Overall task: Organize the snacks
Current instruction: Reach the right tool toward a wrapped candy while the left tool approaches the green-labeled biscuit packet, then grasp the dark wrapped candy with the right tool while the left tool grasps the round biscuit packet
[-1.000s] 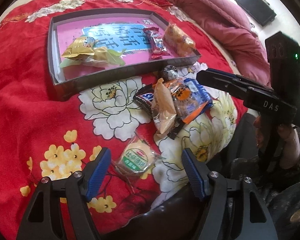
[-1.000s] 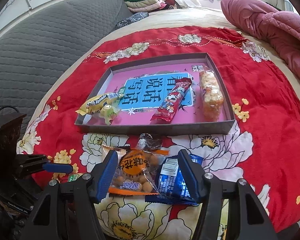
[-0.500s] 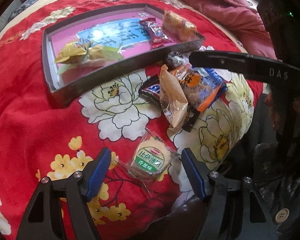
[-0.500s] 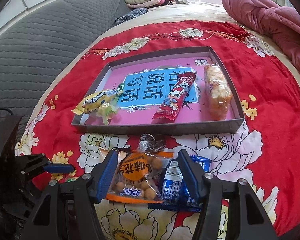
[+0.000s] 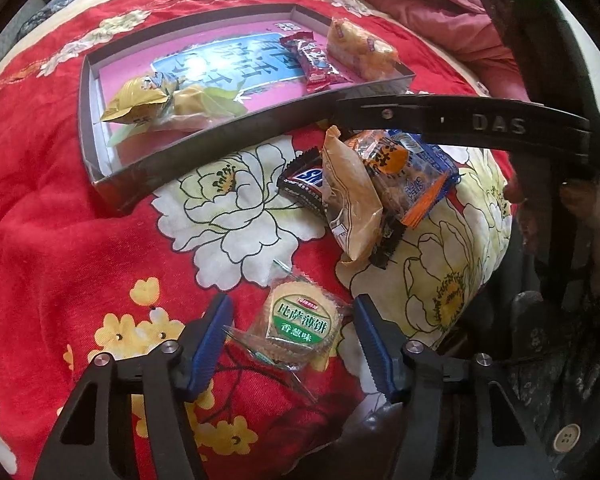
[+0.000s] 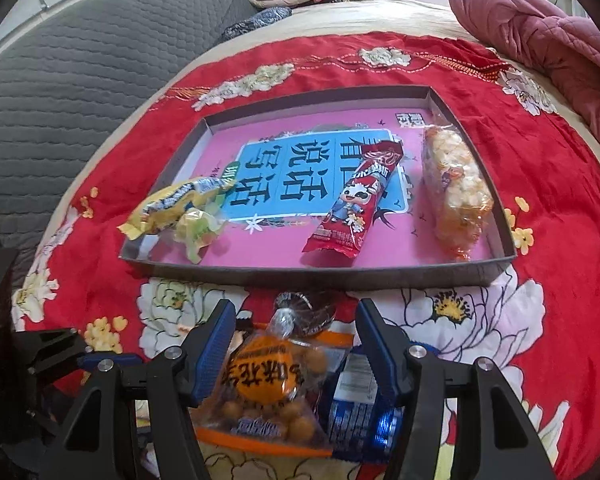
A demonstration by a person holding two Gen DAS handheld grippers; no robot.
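Note:
A round green-labelled cracker packet lies on the red blanket between the fingers of my left gripper. Its jaws are closing and the pads stand just clear of the wrapper. My right gripper hangs open over a pile of snacks, its fingers either side of the orange peanut packet. A blue packet lies under its right finger. The pile also holds a dark chocolate bar and a tan packet. The grey-rimmed pink tray holds a yellow-green packet, a red bar and a puffed-rice packet.
A small clear-wrapped dark candy lies between the pile and the tray. A pink quilt is bunched at the far right, and a grey quilted headboard runs along the left. A person's hand holds the right gripper's handle.
The left jaws have narrowed around the cracker packet. The right gripper has moved forward and down over the peanut packet, closer to the tray.

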